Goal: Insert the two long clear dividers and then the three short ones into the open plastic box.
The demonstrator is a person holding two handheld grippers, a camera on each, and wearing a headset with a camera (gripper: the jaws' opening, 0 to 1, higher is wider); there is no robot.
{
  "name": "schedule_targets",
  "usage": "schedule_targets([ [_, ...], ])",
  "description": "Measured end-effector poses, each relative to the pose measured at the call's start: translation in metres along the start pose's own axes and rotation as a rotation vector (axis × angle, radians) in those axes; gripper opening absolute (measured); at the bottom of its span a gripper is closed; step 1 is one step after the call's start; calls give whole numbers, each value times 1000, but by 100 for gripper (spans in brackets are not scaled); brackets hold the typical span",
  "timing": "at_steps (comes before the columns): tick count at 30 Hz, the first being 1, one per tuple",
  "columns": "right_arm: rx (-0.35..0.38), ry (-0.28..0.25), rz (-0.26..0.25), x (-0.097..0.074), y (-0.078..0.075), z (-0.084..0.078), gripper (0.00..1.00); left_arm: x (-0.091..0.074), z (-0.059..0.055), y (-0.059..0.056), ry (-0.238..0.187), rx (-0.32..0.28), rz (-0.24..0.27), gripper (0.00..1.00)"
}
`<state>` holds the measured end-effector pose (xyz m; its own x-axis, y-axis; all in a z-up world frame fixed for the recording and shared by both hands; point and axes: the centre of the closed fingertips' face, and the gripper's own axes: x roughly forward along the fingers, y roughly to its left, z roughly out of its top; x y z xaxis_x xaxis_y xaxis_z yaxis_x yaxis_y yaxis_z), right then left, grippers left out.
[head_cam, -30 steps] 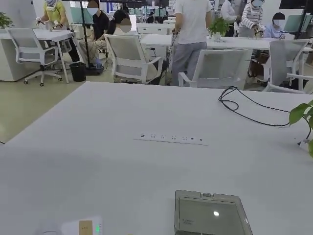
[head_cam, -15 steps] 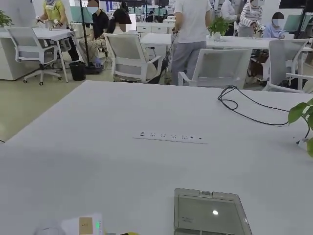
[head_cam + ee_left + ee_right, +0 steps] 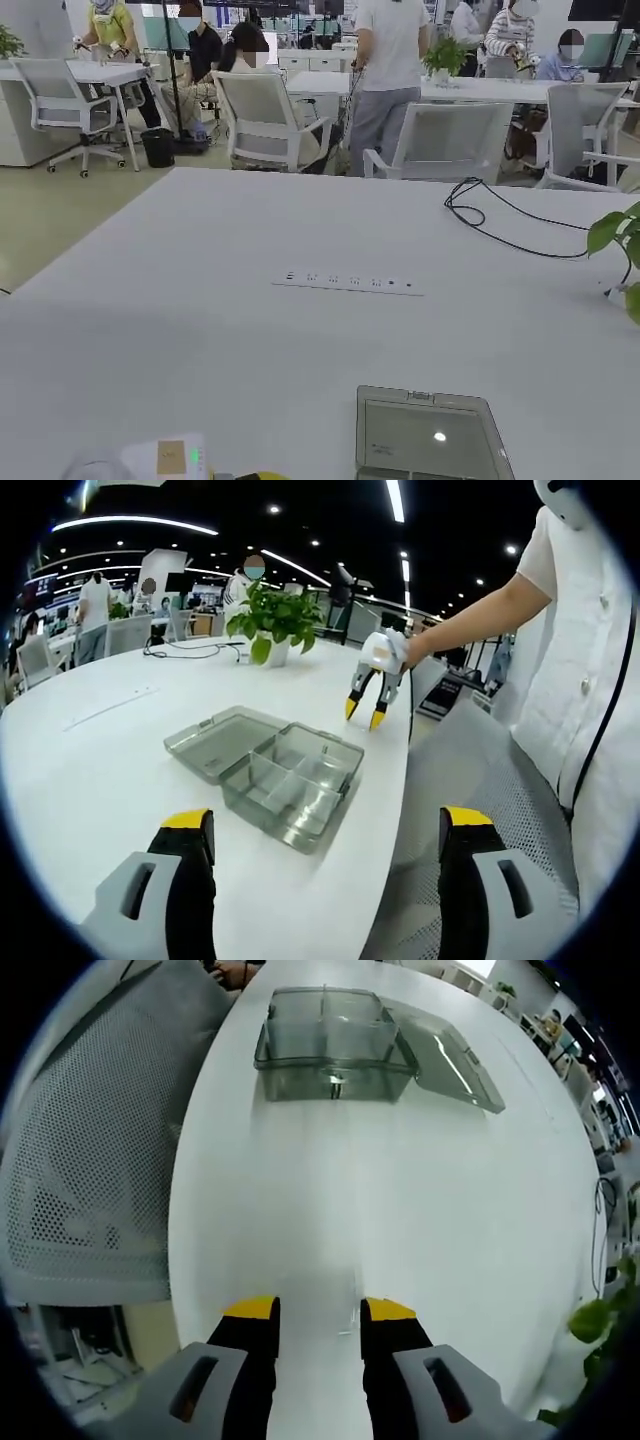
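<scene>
**Left gripper** (image 3: 325, 825). Left of the plastic box (image 3: 255, 805), facing it across the tabletop (image 3: 300, 340). Fingers (image 3: 185, 825) spread wide, nothing between them. Change: in the head view its pale casing, at the bottom edge left of the box, stands a little further into the picture than a second ago, and a sliver of yellow now shows beside it. Judged: this gripper is rising, not yet reaching for anything.

**Plastic box.** Open, resting near the tabletop's near edge, between the two grippers. Clear partitions (image 3: 288, 776) already divide its inside, but their number cannot be counted.

**Lid** (image 3: 430, 435). Laid flat on the tabletop on the box's far side, joined to it. Change: none, apart from a slight drift of the whole head view, which is the camera's own.

**Right gripper** (image 3: 362, 716). Just beyond the box's right side, raised above the tabletop, tips pointing down. Fingers (image 3: 250, 1310) narrowly apart. In the right gripper view a faint clear outline (image 3: 352, 1300) lies between them. Whether it is a divider, and whether it is gripped, cannot be told.

**Bearing on the task.** Judged: nothing entered the box in this last second. With partitions already standing, the fitting looks well along or finished.
</scene>
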<state>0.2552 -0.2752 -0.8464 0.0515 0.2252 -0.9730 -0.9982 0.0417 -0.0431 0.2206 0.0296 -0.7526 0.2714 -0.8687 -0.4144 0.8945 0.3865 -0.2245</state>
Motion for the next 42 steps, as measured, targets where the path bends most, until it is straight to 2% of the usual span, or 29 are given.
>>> schedule_targets([
  [7,3,-49,-56,-19,-5,21,33,-1,9,2,-22,-12,10,94],
  [11,-4,-83,-78,-31,-3,40,33,0,18,1,-34,-18,9,94],
  [20,-13,-151,-140,-56,-5,83,33,6,44,1,-93,-77,2,88],
  [27,-11,-203,-182,-78,-7,118,33,14,67,-2,-167,-185,-18,82],
  [30,-12,-219,-201,-87,-9,130,33,19,75,-6,-185,-216,-35,79],
  [33,-15,-234,-214,-93,-8,144,33,25,81,-9,-198,-275,-51,76],
  [35,-22,-244,-216,-96,-6,154,33,29,87,-10,-210,-340,-63,73],
  [37,-28,-251,-221,-98,-5,162,33,32,92,-11,-226,-370,-76,70],
  [42,-39,-273,-228,-106,0,182,33,42,96,-11,-218,-421,-78,65],
])
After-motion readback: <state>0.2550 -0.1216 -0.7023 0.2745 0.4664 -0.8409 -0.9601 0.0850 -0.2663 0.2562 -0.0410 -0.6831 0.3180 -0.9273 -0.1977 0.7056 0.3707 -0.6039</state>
